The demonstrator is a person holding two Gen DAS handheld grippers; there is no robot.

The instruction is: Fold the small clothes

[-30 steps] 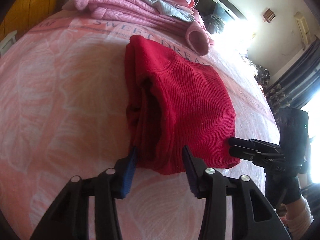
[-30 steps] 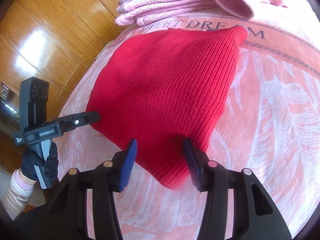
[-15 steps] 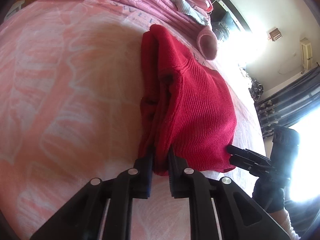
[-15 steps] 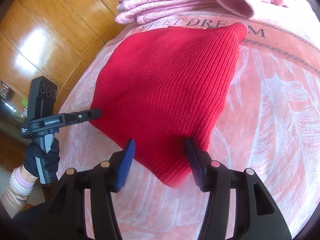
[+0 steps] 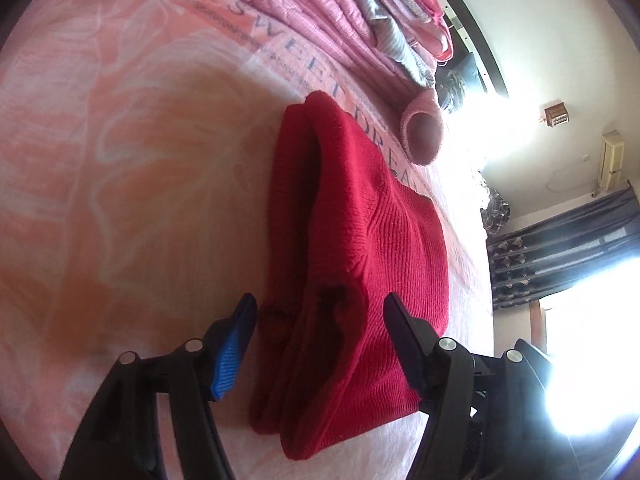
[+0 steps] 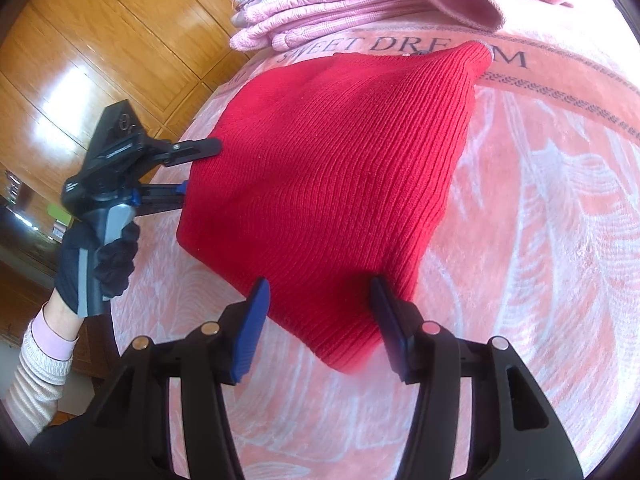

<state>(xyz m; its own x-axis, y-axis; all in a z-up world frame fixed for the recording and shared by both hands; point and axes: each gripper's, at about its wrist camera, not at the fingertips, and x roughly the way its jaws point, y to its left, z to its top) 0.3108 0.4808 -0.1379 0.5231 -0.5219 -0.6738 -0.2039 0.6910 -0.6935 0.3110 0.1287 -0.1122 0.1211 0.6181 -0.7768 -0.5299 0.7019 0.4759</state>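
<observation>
With both grippers spread wide and holding nothing, the left gripper (image 5: 318, 332) straddling the red knit's (image 6: 340, 184) layered edge and the right gripper (image 6: 318, 320) its corner on the pink bedspread (image 6: 540, 240), I'd pinch all layers together

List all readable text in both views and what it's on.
"SWEET DRE…M": printed on the pink bedspread in the right wrist view; the red knit garment covers part of the last word.
"SWEET DREA…": the same print in the left wrist view, cut short by the garment.
Marking on the left claw body: too small to read.
The garment and the pink clothes pile show no readable text.
</observation>
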